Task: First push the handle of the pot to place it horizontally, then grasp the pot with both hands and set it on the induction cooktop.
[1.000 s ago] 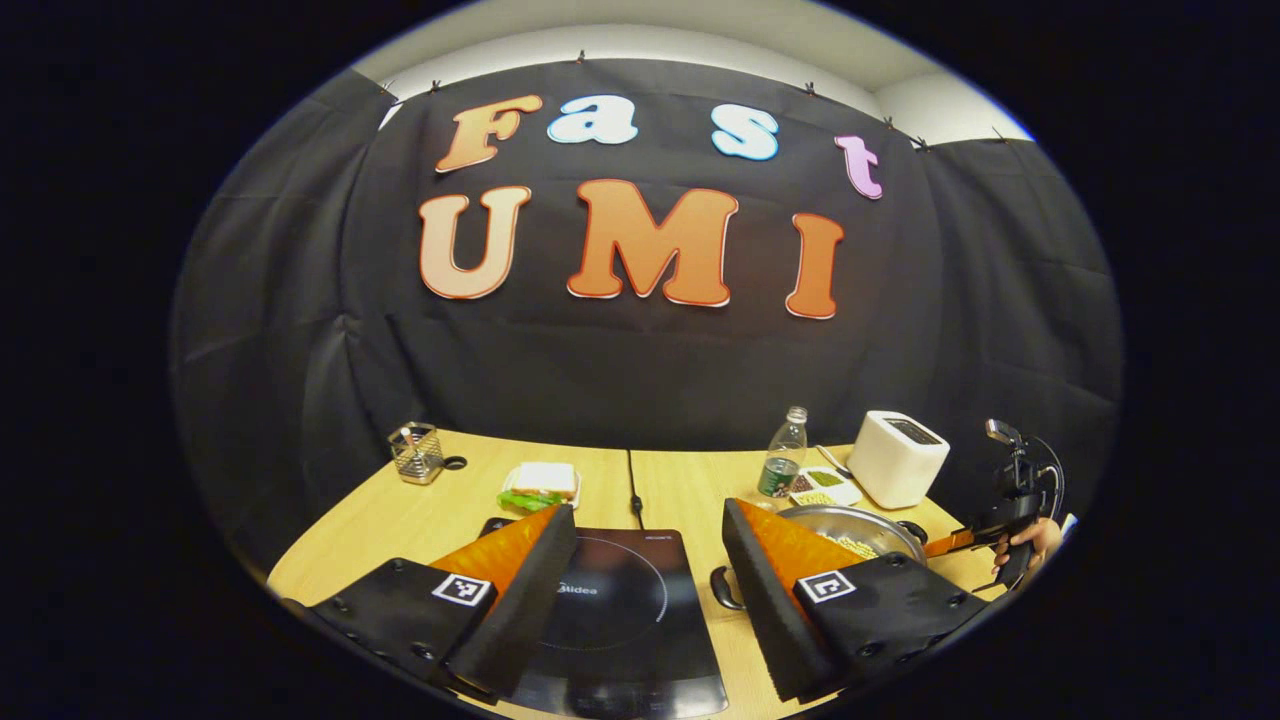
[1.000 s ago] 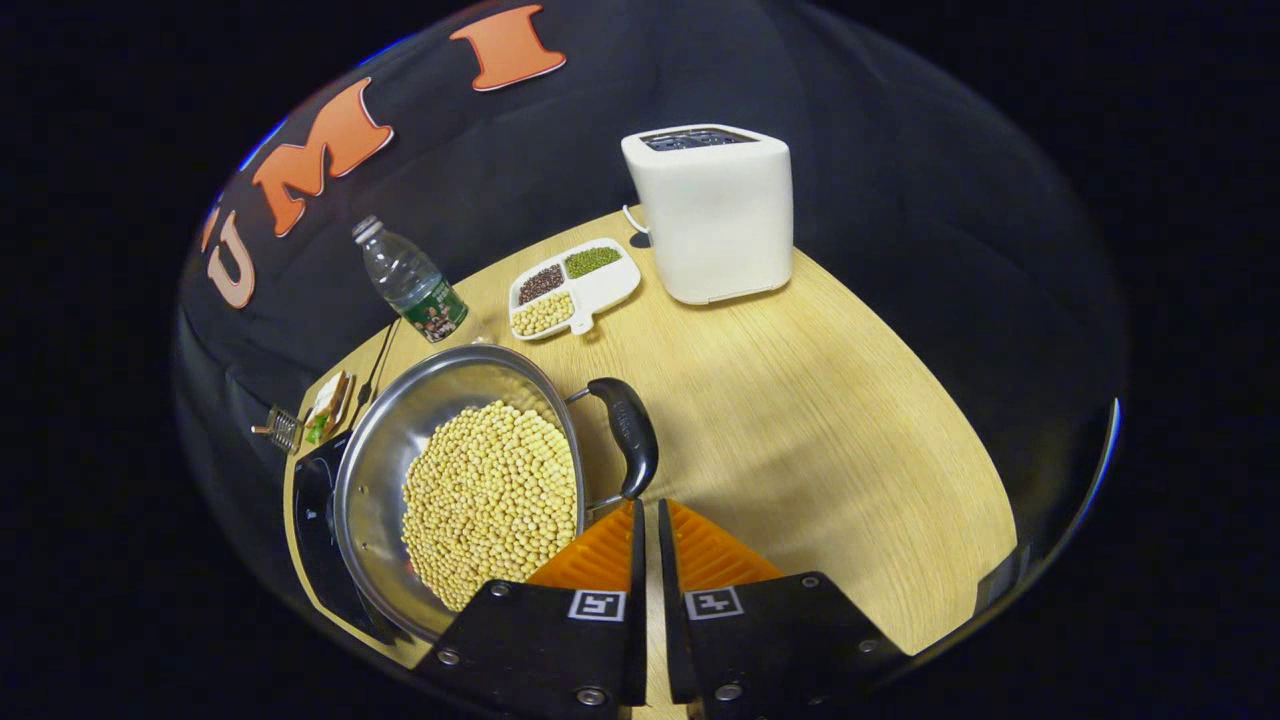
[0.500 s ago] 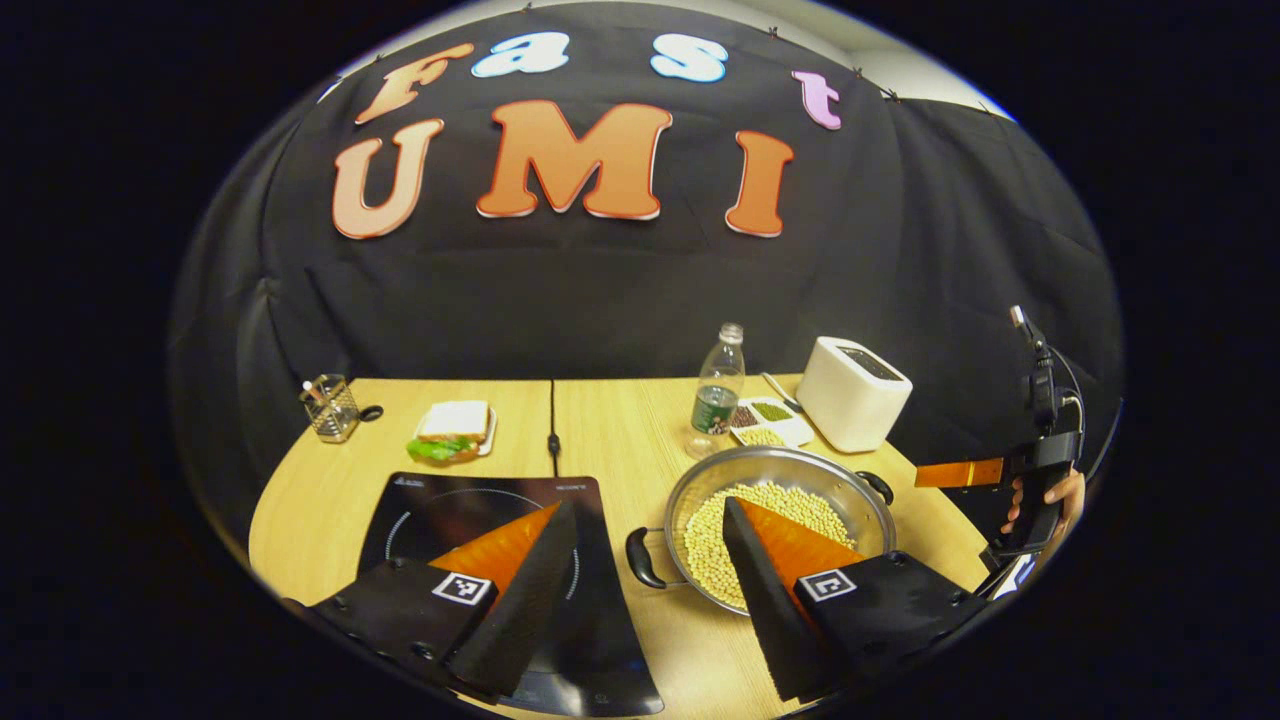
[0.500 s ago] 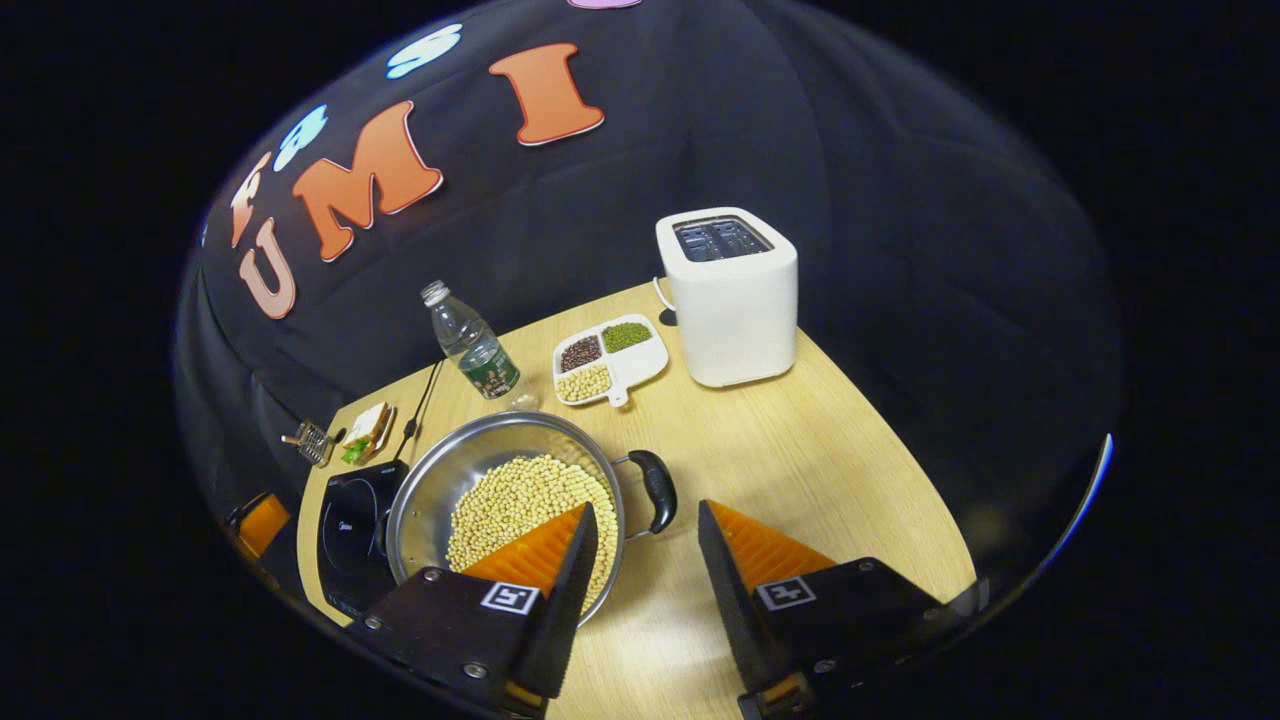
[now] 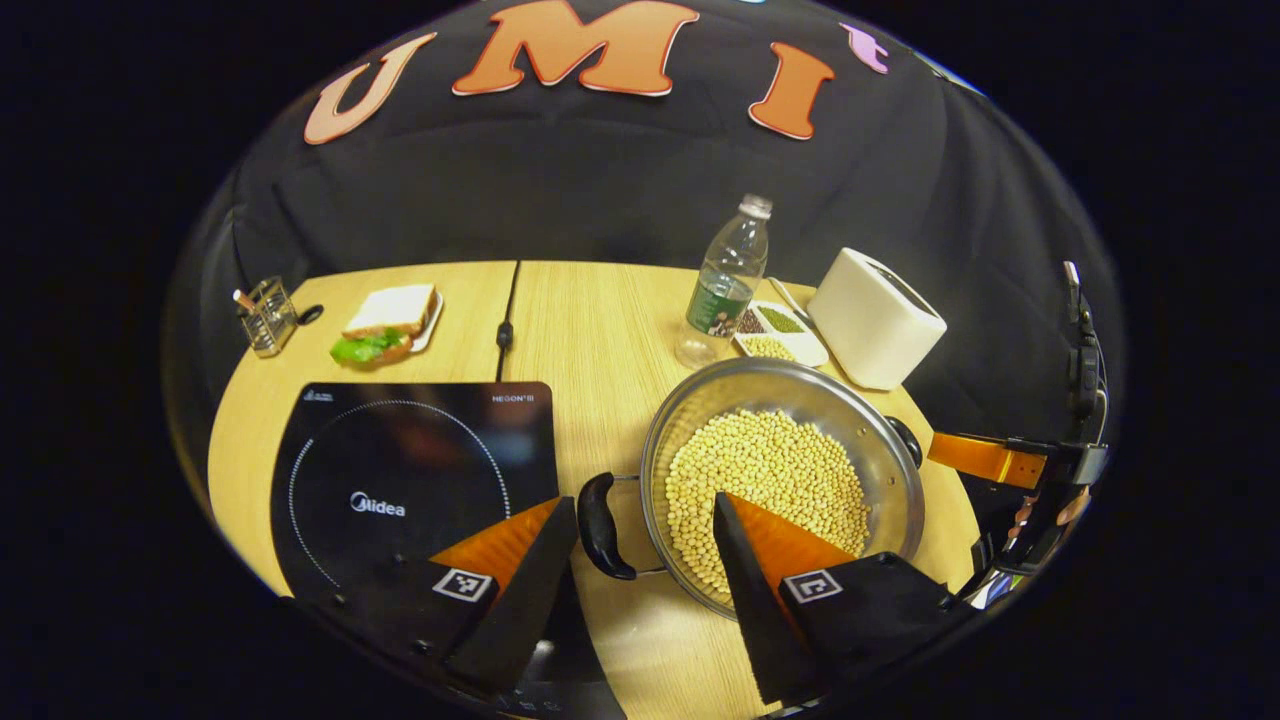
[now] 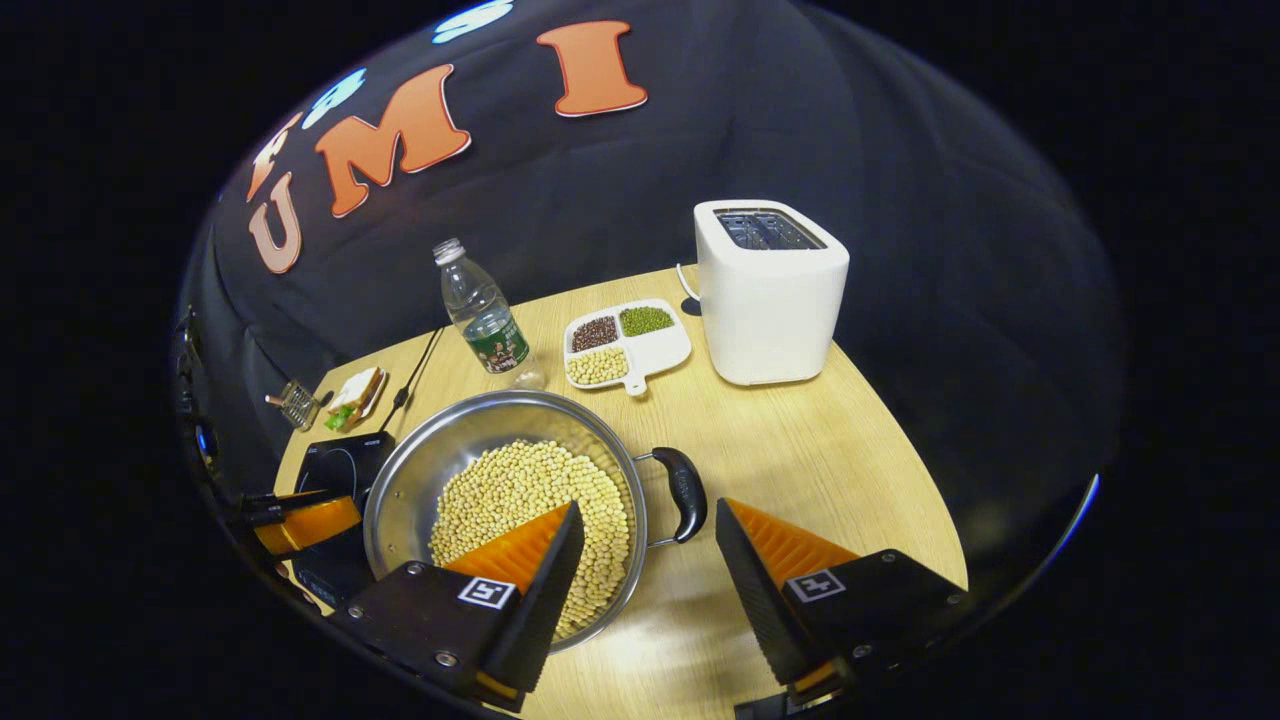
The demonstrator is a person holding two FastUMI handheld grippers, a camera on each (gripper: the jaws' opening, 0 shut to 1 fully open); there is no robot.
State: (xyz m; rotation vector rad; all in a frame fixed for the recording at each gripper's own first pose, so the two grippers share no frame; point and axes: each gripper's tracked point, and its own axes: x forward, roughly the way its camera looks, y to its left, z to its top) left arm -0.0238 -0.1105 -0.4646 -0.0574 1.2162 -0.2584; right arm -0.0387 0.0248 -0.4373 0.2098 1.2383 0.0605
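— On the wooden table (image 5: 600, 330), what do we see changed?
— Both cameras sit higher; right gripper (image 6: 645, 525), shut a second ago, now spread.
— Left gripper (image 5: 640, 525)?
— Spread too, straddling the near handle (image 5: 598, 512).
— The pot (image 6: 420, 480)?
— Steel, full of soybeans (image 5: 765, 480), beside the induction cooktop (image 5: 400, 470), handles in line across the table.

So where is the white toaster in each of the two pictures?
Left gripper view: the toaster is at the upper right, at the table's far edge, beyond the pot.
Right gripper view: the toaster stands just right of the middle, upper half, beyond the pot.
Shared landmark: the white tray of beans, lying between the toaster and the water bottle.
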